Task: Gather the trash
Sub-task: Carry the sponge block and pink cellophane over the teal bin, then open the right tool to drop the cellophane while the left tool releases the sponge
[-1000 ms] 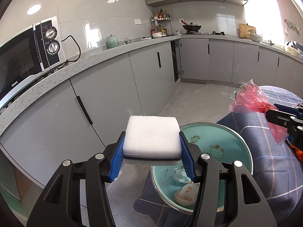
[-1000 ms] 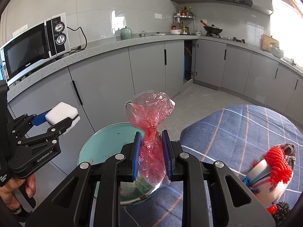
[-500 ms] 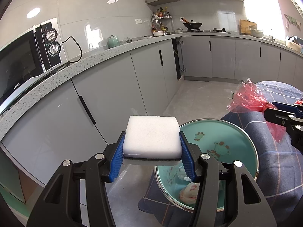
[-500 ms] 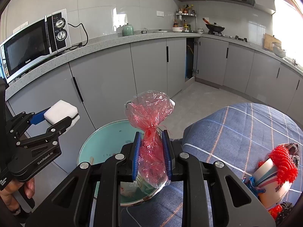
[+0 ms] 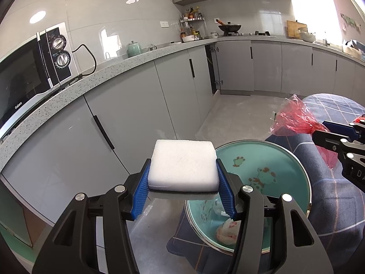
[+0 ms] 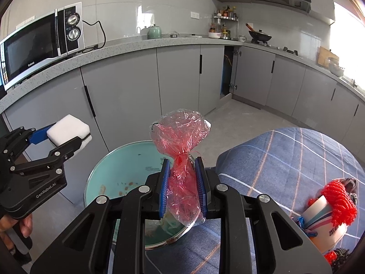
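My left gripper is shut on a white foam block and holds it level above the near left rim of a teal basin. The block also shows in the right wrist view. My right gripper is shut on a crumpled red plastic bag, held upright over the basin. The bag also shows at the right of the left wrist view. A crumpled wrapper lies inside the basin.
The basin sits at the edge of a table with a blue plaid cloth. A cup with red netting stands at the right. Grey cabinets, a counter and a microwave run along the left and back.
Both grippers have shifted slightly left and back with their loads, so more of the basin shows. Neither grip has changed.
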Demonstrator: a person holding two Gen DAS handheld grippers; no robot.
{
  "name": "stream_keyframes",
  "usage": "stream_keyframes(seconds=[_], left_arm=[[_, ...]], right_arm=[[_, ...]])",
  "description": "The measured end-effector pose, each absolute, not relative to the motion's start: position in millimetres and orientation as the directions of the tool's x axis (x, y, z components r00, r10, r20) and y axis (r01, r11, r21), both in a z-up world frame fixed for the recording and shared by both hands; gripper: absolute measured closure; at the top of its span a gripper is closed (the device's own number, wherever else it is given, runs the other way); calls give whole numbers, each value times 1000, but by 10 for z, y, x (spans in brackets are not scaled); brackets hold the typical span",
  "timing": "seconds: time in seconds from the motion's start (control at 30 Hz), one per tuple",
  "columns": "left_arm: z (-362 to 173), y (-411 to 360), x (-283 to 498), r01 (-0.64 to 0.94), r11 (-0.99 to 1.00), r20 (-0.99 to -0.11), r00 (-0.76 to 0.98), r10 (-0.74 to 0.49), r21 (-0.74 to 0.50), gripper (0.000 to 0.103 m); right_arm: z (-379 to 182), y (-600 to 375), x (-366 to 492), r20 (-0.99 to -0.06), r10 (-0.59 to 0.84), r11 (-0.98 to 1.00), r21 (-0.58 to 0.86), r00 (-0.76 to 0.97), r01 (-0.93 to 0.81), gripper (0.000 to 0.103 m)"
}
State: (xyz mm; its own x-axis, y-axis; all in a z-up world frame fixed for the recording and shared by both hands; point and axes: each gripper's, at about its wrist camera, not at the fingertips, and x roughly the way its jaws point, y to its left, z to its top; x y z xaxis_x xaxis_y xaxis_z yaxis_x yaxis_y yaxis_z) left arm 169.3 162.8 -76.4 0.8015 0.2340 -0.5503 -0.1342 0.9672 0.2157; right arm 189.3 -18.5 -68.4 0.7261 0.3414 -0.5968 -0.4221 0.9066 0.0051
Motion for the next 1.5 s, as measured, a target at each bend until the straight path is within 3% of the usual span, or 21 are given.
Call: stream_keyframes(seconds=[0.77,0.83,0.9,1.0,1.5], left_arm=[[-895,1541,1749,-92,969,-579,788,211,228,47],[-909,1508,1748,-79,970,-580,789,201,228,46],[-928,1487,1746,-80,969,-578,790,205,234,41],[-946,1501,1773,-74,971,-587,785,196,226,40],[-964,1512,1763,-80,974,-591,783,193,212,34]], right_arm=[[-865,-57,1957,-632,332,889,-39,701,-456,78],[-896,-57,1966,-634,335,888,-34,697,-458,76],[-917,-61,1965,-634,341,887,-28,694,-461,63],[-932,-83,1982,-637,341,890,-18,691,-456,59],[-878,-270,1911,-626,322,911,-1,711,-413,54]])
